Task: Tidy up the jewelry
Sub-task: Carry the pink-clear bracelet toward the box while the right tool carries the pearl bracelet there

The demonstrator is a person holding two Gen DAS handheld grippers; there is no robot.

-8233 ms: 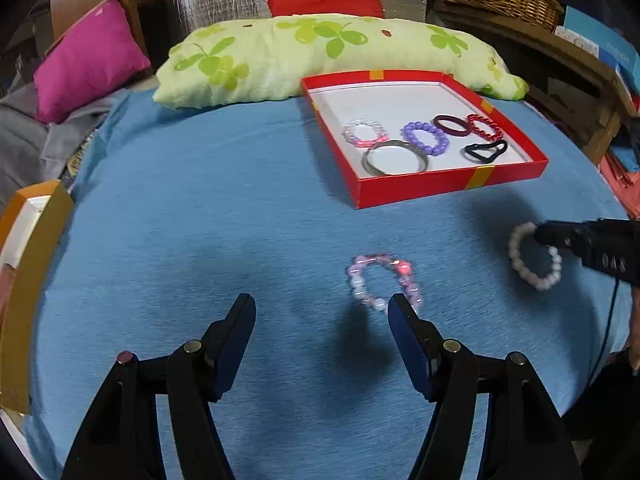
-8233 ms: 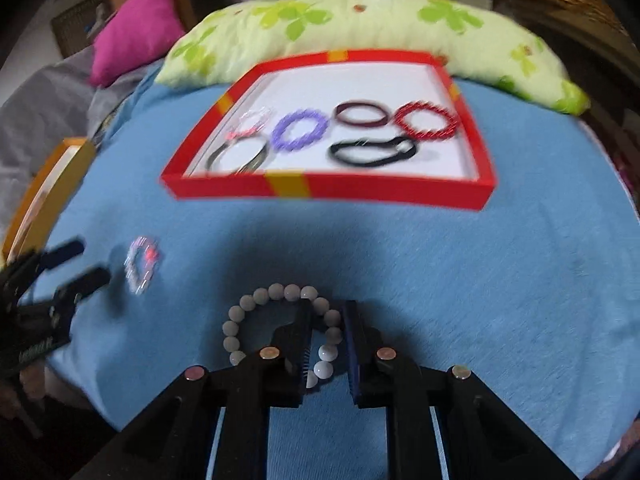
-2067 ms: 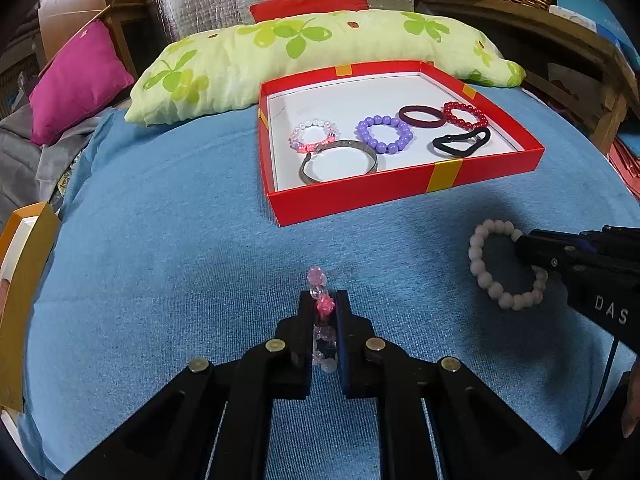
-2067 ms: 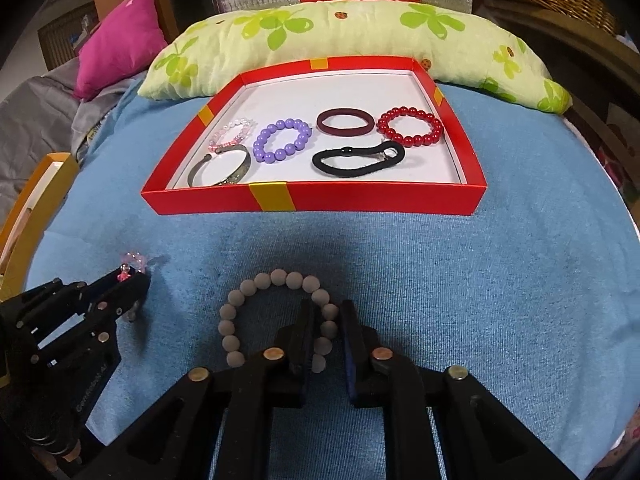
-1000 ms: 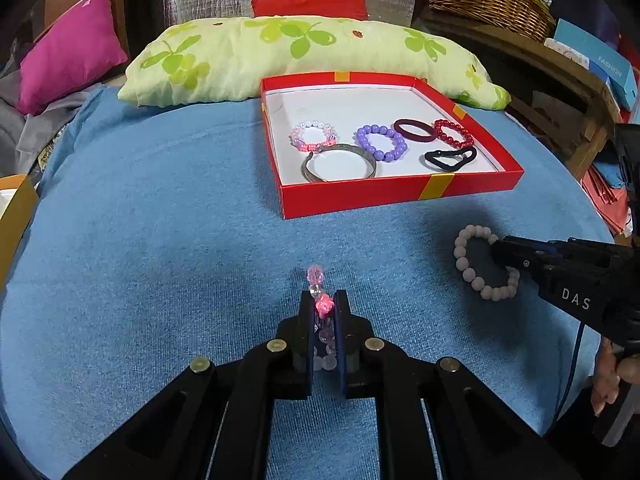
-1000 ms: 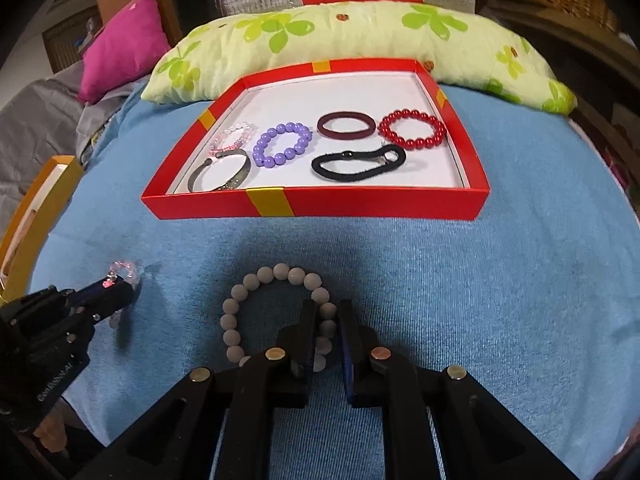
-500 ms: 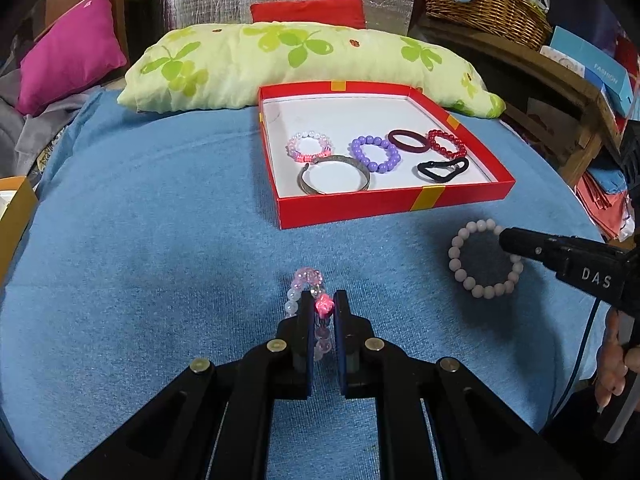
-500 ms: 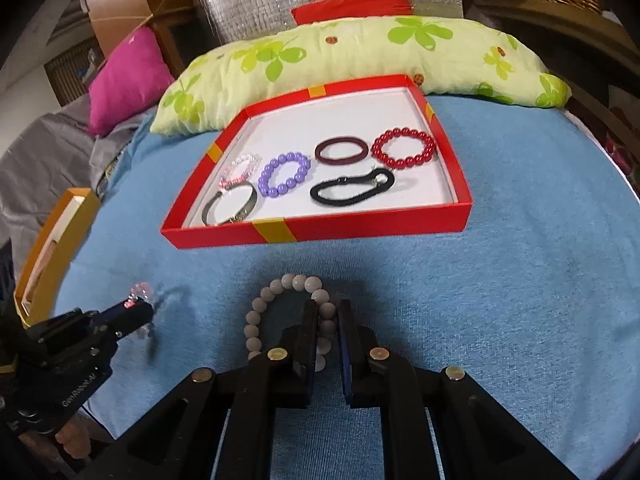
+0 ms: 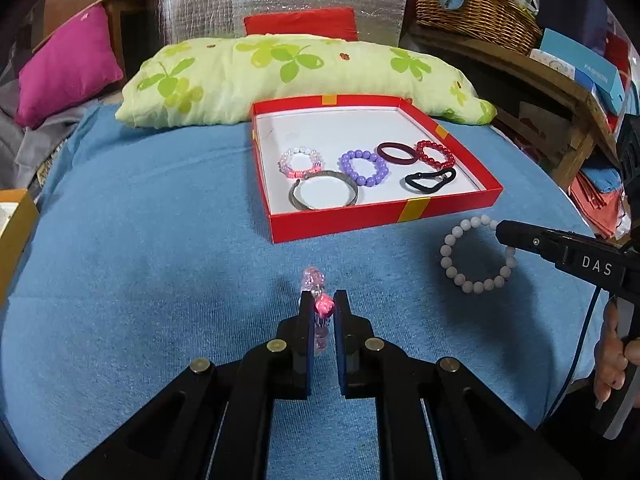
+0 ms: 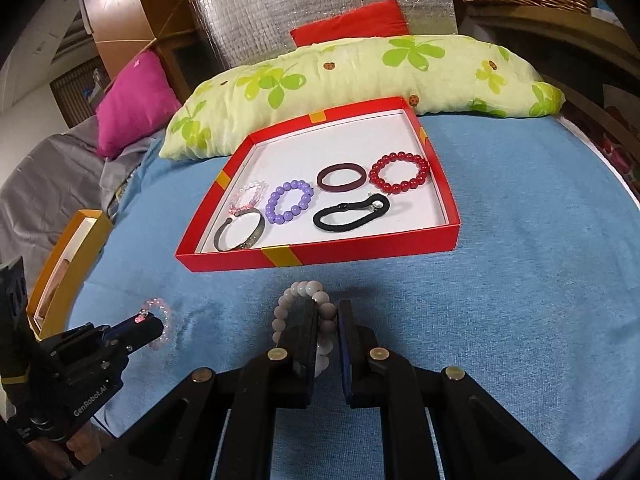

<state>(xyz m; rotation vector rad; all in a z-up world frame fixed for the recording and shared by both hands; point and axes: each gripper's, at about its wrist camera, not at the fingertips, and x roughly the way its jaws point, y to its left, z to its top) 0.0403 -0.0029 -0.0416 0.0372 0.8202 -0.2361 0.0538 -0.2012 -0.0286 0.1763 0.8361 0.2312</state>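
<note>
My left gripper [image 9: 323, 307] is shut on a pink and clear bead bracelet [image 9: 316, 280], held above the blue cloth; the bracelet also shows in the right wrist view [image 10: 160, 314]. My right gripper [image 10: 328, 310] is shut on a white bead bracelet [image 10: 298, 292], held up off the cloth in front of the red tray [image 10: 320, 254]; this bracelet also shows in the left wrist view [image 9: 472, 256]. The red tray [image 9: 380, 216] holds several bracelets and hair ties on its white floor.
A green clover-print pillow [image 9: 280, 76] lies behind the tray. A magenta cushion [image 9: 64, 68] sits at the far left. An orange box [image 10: 64, 256] stands at the cloth's left edge. A wicker basket [image 9: 476, 12] and shelves are at the right.
Both grippers have lifted with their bracelets and moved toward the tray. The white bracelet now hangs edge-on from the right gripper. The pink bracelet has turned edge-on in the left gripper.
</note>
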